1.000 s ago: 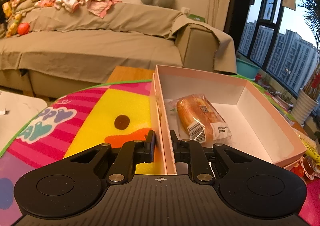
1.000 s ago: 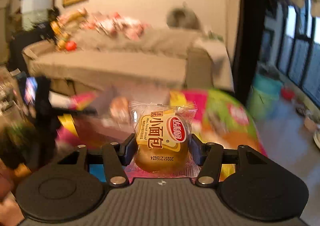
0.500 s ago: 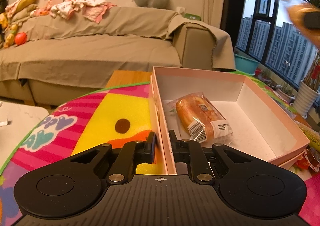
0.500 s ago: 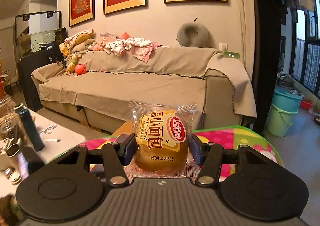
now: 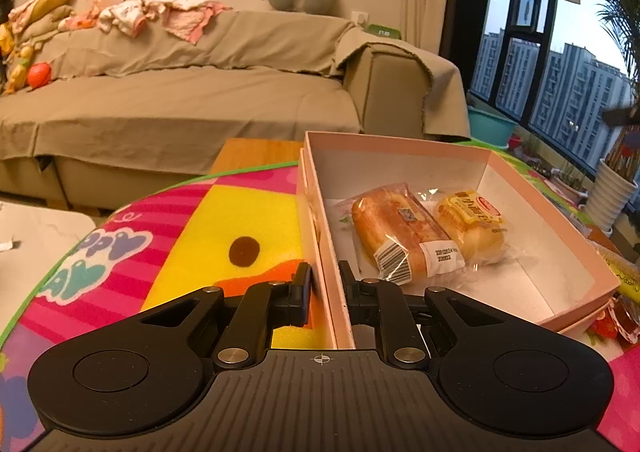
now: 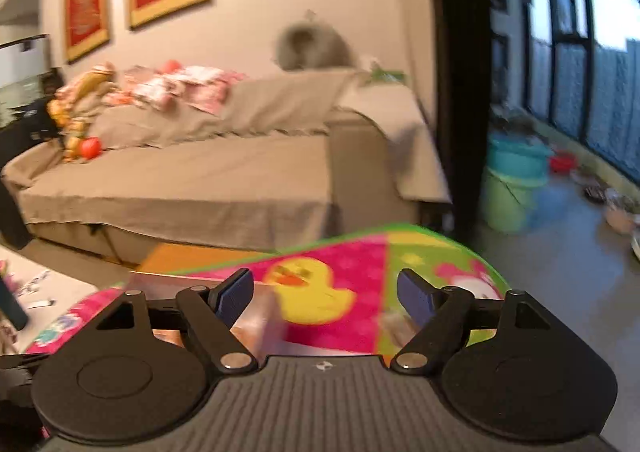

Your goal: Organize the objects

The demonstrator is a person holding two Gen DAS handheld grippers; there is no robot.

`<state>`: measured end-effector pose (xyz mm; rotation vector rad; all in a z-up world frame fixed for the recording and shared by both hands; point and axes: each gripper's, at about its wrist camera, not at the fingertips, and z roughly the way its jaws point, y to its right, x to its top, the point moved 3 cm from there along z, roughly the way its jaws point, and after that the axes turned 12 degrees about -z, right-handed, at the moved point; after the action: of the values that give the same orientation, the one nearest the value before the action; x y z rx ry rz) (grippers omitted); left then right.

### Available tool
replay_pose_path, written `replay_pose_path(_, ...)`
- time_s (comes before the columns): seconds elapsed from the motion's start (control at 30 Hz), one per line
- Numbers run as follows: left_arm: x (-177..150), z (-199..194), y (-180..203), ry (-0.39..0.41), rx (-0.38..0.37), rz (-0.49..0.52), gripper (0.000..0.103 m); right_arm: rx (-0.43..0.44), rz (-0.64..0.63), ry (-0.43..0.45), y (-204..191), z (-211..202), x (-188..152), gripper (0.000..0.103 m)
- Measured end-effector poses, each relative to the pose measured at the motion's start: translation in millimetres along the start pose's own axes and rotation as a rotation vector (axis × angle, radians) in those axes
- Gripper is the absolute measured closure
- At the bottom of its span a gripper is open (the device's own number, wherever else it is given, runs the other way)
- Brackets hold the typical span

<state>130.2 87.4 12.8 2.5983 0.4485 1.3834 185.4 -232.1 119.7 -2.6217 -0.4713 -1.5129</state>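
Left tongs (image 5: 324,284): matte black plastic body with a ribbed central deck marked by a small white crosshair. Two round raised discs flank the deck. Angular black linkage arms pivot on silver screws and end in narrow black fingers (image 5: 301,294).

Right tongs (image 6: 324,296): identical black housing, ribbed deck, crosshair mark, twin discs and silver pivot screws. The pads (image 6: 236,296) show a dark blue face.

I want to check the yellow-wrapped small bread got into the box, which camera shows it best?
The left wrist view: the yellow-wrapped small bread lies sharp inside the pink cardboard box, beside the longer wrapped bread loaf. The right wrist view is motion-blurred and does not show it.
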Motion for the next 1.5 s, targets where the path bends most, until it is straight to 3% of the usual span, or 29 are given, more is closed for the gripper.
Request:
replay_pose_path(0.17,-0.3,-0.1,-2.3,0.0,-0.011,-0.018,0.086,-0.035,0.065,-0.174,40.6,62.5,-22.5,0.019)
replay_pose_path(0.33,-0.2,-0.2,-2.0,0.001,-0.013,-0.018,0.086,-0.096,0.079,-0.293,56.3,118.0,-56.4,0.019)
replay_pose_path(0.4,0.2,-1.1,-1.1,0.002,-0.013,-0.02,0.086,-0.097,0.069,-0.317,56.5,131.6,-64.4,0.024)
replay_pose_path(0.47,0.2,-1.0,-1.1,0.003,-0.013,-0.02,0.086,-0.074,0.058,-0.331,53.1,139.3,-68.3,0.042)
replay_pose_path(0.53,0.4,-1.0,-0.9,0.003,-0.013,-0.022,0.086,-0.092,0.024,-0.332,46.8,135.8,-69.8,0.056)
replay_pose_path(0.6,0.8,-0.8,-0.9,0.005,-0.014,-0.024,0.086,-0.087,0.001,-0.321,43.6,128.5,-69.9,0.063)
replay_pose_path(0.63,0.7,-0.6,-1.0,0.005,-0.014,-0.025,0.086,-0.084,0.005,-0.314,43.6,123.1,-69.4,0.076)
replay_pose_path(0.97,0.5,-0.2,-1.3,0.008,-0.016,-0.03,0.086,-0.059,0.04,-0.187,51.7,16.6,-61.0,0.077)
replay_pose_path(1.03,0.7,-0.1,-1.4,0.009,-0.017,-0.031,0.086,-0.06,0.045,-0.187,49.8,-5.4,-67.3,0.087)
replay_pose_path(1.33,0.5,0.8,-1.6,0.007,-0.022,-0.038,0.086,-0.014,-0.006,-0.209,15.4,-79.5,-111.2,0.087)
replay_pose_path(1.4,0.7,0.8,-1.6,0.008,-0.021,-0.038,0.086,-0.026,-0.03,-0.218,9.0,-82.6,-119.3,0.081)
replay_pose_path(1.5,0.5,0.7,-1.8,0.008,-0.022,-0.037,0.086,-0.026,-0.07,-0.229,-0.1,-78.4,-130.2,0.054)
